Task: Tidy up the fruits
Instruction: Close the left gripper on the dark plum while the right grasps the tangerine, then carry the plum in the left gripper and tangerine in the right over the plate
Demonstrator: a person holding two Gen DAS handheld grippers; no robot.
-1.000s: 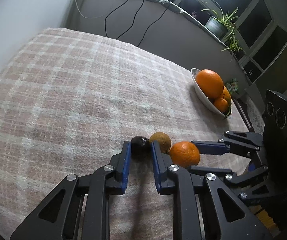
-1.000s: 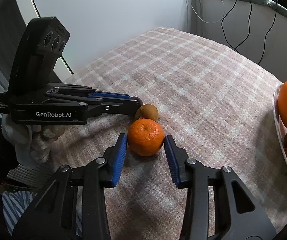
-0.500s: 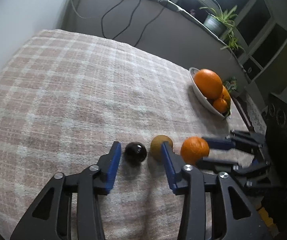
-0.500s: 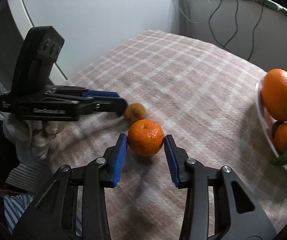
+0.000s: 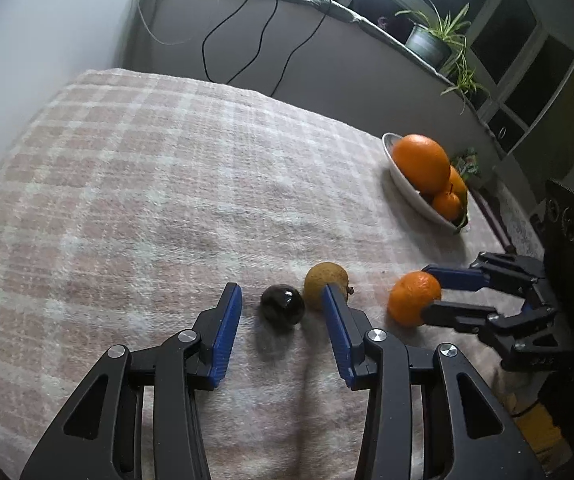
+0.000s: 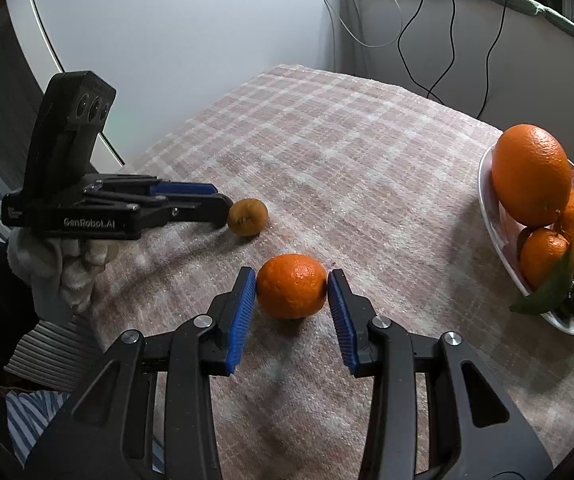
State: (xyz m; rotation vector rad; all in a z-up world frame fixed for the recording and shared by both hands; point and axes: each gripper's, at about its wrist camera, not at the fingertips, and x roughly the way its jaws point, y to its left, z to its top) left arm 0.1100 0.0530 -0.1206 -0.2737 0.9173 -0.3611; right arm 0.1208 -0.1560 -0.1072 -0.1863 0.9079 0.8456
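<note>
Tangerine (image 6: 291, 286), well short of the bowl (image 6: 487, 204), sits clamped between the right gripper (image 6: 291, 286) jaws. Left of it, the left gripper (image 5: 282, 298) jaws are closing around a dark plum (image 5: 282, 305) without touching it yet; the kiwi (image 5: 325, 285) touches the right jaw's tip. Risk, as I judge it: closing could nudge the kiwi and roll it off the bench (image 5: 147, 184). Loose fruit: three. Bowl: one, heaped with three oranges.
</note>
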